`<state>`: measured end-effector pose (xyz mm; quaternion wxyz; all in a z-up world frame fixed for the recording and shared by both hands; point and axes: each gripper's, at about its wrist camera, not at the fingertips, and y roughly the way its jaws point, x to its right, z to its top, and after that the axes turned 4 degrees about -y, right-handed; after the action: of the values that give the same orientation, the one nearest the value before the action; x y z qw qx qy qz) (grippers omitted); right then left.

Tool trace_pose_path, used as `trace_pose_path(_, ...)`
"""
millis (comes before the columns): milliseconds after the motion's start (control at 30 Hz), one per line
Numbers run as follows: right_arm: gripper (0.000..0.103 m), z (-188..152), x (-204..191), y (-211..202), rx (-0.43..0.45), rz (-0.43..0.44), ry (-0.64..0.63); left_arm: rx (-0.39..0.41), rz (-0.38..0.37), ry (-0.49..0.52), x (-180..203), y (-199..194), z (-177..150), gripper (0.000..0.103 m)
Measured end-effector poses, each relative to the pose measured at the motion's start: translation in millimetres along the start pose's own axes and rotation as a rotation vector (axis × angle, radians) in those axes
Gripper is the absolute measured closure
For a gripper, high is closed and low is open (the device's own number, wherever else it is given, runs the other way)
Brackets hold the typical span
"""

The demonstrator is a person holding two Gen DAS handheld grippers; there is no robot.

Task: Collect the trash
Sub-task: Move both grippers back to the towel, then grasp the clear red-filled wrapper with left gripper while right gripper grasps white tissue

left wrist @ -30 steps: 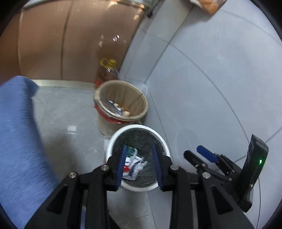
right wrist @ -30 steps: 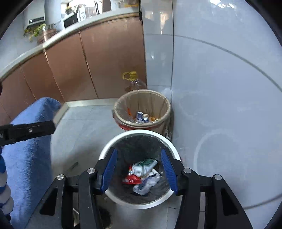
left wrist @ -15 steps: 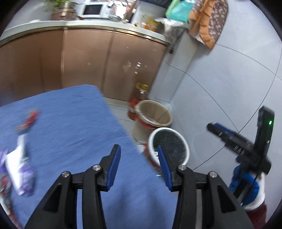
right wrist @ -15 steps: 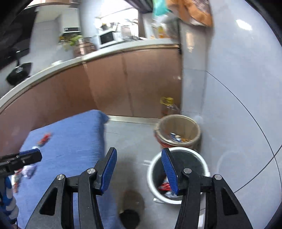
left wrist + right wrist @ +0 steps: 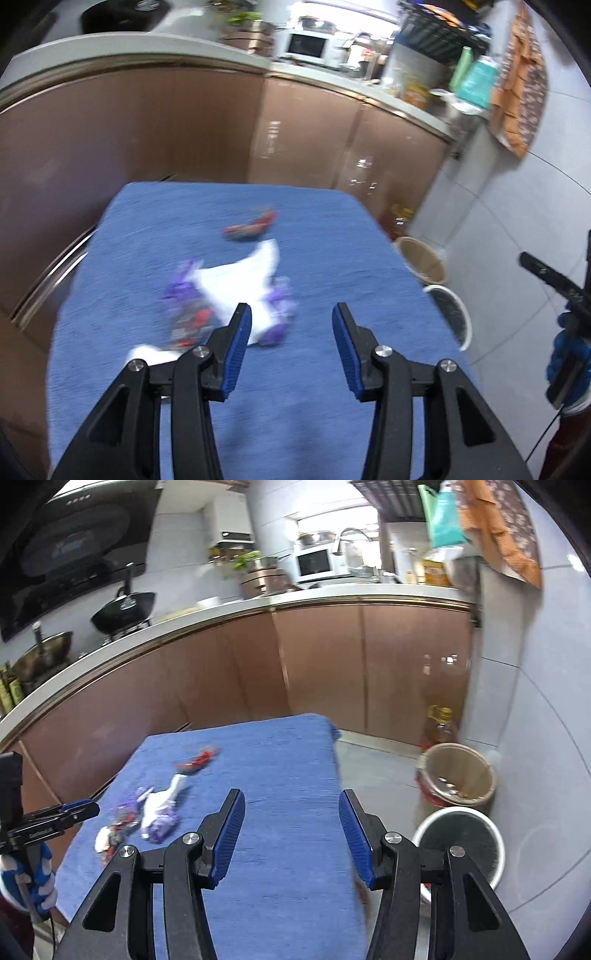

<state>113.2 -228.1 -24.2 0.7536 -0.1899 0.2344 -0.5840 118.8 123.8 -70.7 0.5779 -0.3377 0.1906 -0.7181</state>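
Trash lies on a blue cloth-covered table point(image 5: 332, 229): a white tissue point(image 5: 240, 280), purple wrappers point(image 5: 181, 288) beside it, and a red wrapper point(image 5: 251, 227) farther back. My left gripper point(image 5: 291, 347) is open and empty, just short of the tissue. In the right wrist view the tissue point(image 5: 162, 801), purple wrappers point(image 5: 162, 821) and red wrapper point(image 5: 195, 760) lie left of my right gripper point(image 5: 291, 834), which is open and empty over the table point(image 5: 295, 768). A white-rimmed black bin point(image 5: 461, 838) stands on the floor right of the table.
A tan bin point(image 5: 458, 775) with a red liner stands behind the white bin, with an oil bottle point(image 5: 439, 727) against the wall. Brown cabinets point(image 5: 325, 664) run behind the table. A tiled wall point(image 5: 546, 738) is at right.
Both grippers have swung up and left from over the white bin to the blue table. The trash on the table has come into view. Both stay open.
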Motion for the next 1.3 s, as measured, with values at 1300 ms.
trace_pose_path(1300,0.052,8,-149,312,-0.538,0.502,-0.005,-0.364,-0.051,-0.106,-104,115,-2,0.06)
